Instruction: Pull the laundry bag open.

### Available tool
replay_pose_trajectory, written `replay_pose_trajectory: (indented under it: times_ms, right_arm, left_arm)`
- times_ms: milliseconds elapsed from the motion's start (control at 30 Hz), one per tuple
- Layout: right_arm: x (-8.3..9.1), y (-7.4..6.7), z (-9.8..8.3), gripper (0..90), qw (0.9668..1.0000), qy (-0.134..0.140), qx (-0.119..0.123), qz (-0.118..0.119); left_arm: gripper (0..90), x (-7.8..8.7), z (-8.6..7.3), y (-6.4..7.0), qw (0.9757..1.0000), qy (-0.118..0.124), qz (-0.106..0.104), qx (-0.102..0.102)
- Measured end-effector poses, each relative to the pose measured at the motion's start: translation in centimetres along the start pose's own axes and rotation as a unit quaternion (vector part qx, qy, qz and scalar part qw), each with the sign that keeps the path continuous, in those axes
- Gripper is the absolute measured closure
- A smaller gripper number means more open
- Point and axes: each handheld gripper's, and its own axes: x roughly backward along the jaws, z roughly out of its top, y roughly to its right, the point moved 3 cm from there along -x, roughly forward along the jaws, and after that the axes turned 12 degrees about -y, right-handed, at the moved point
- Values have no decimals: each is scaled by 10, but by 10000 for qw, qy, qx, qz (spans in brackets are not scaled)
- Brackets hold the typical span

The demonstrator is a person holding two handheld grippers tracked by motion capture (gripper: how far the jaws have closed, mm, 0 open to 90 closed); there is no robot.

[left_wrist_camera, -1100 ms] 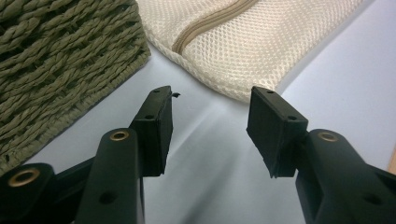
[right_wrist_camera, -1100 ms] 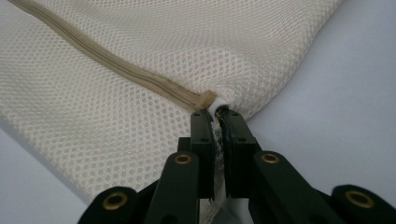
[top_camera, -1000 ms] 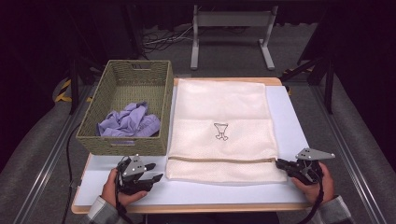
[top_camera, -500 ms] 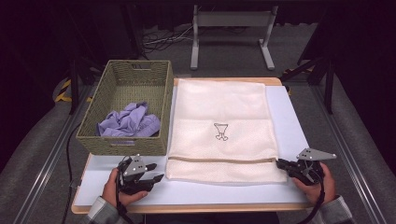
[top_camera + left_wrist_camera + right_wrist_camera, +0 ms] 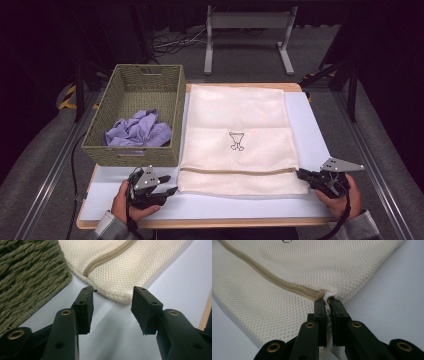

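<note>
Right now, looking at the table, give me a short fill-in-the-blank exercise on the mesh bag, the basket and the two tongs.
1. The right tongs are shut on the white ____ at the end of the mesh laundry bag's zipper.
2. The left tongs stand ____, just short of the bag's near corner.
3. The crumpled purple cloth lies inside the woven ____.
4. The basket stands to the ____ of the bag in the high view.

Missing words: zipper pull; open; basket; left
</note>
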Motion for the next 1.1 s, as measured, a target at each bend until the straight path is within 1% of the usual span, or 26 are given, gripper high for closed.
replay_pose_trajectory:
  times_ms: [67, 167, 300, 400, 433, 467, 533, 600, 700, 767, 867, 900, 933, 967, 1100]
  right_arm:
    - [2, -1, 1, 851, 10000, 32, 12, -4]
    - [4, -3, 2, 851, 10000, 69, 50, 24]
    - [7, -5, 5, 852, 9997, 171, 124, 76]
    - [9, -7, 8, 852, 9996, 208, 178, 75]
    - [9, -7, 9, 852, 9996, 214, 173, 79]
    - [9, -7, 9, 852, 9996, 225, 171, 92]
    - [11, -7, 12, 853, 9995, 270, 135, 137]
    - [12, -9, 15, 853, 9992, 325, 173, 145]
    - [13, -11, 19, 853, 9990, 338, 245, 131]
    - [13, -11, 22, 853, 9989, 366, 258, 159]
    - [13, -12, 24, 853, 9987, 378, 282, 192]
    - [13, -13, 26, 853, 9985, 381, 325, 209]
    - [13, -14, 28, 853, 9984, 381, 356, 203]
    - [14, -15, 29, 853, 9983, 389, 375, 221]
    - [15, -18, 35, 853, 9979, 411, 450, 221]
  left_arm:
    - [534, 1, 3, 2, 10000, 37, 38, -59]
    - [541, 2, 7, 4, 9999, 137, -19, -68]
    - [549, 0, 17, 9, 9996, 180, -77, -189]
    - [565, -3, 22, 13, 9993, 151, -124, -318]
    - [571, -4, 23, 15, 9992, 142, -165, -326]
    - [578, -5, 26, 16, 9991, 133, -163, -380]
    - [582, -6, 29, 17, 9989, 160, -207, -397]
    - [584, -7, 32, 19, 9986, 183, -228, -437]
    - [587, -9, 37, 21, 9982, 191, -260, -498]
    - [587, -10, 38, 22, 9981, 201, -284, -500]
    - [588, -12, 43, 24, 9977, 216, -310, -555]
    - [590, -12, 44, 25, 9977, 226, -351, -543]
    - [593, -13, 46, 26, 9975, 231, -346, -573]
    - [593, -13, 47, 27, 9975, 238, -361, -559]
    - [599, -16, 55, 31, 9968, 271, -416, -634]
